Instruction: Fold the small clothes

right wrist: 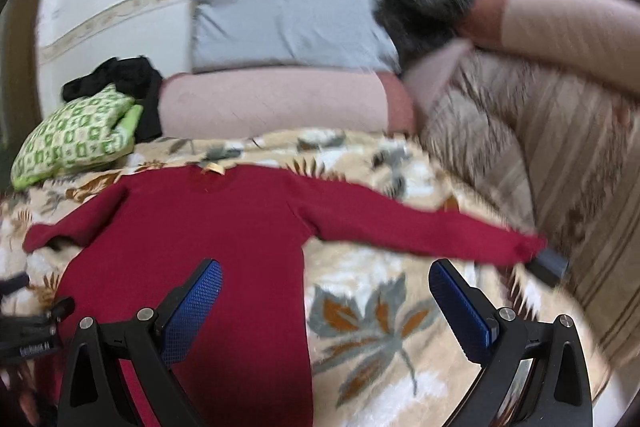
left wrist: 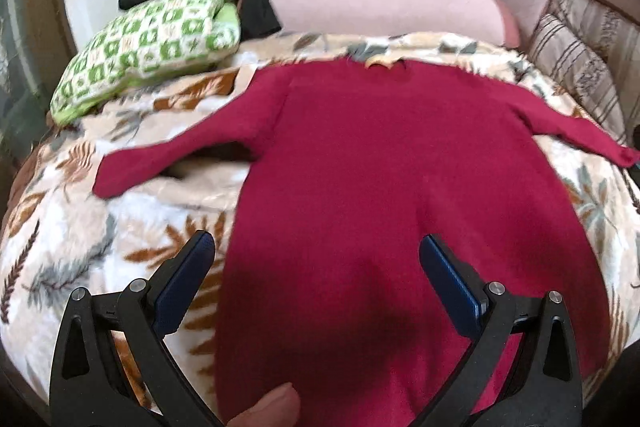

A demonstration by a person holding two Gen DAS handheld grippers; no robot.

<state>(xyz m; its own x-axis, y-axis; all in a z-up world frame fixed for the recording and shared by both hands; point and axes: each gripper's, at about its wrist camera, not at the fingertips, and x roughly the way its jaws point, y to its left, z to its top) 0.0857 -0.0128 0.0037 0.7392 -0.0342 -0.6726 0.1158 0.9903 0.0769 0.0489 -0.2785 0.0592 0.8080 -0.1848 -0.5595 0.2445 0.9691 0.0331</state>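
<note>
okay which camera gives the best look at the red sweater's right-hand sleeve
The right wrist view: that sleeve stretches full length across the blanket, cuff included. In the left wrist view it sits squeezed against the frame's edge, shortened by the fisheye.

We find no words, numbers or brand marks that can be read anywhere in either view. A small tan tag (right wrist: 215,169) sits at the neckline of the red sweater (right wrist: 192,247) on the bed, too blurred to make out. Faint pale marks on a black fitting (right wrist: 36,349) at the left edge are equally illegible.
</note>
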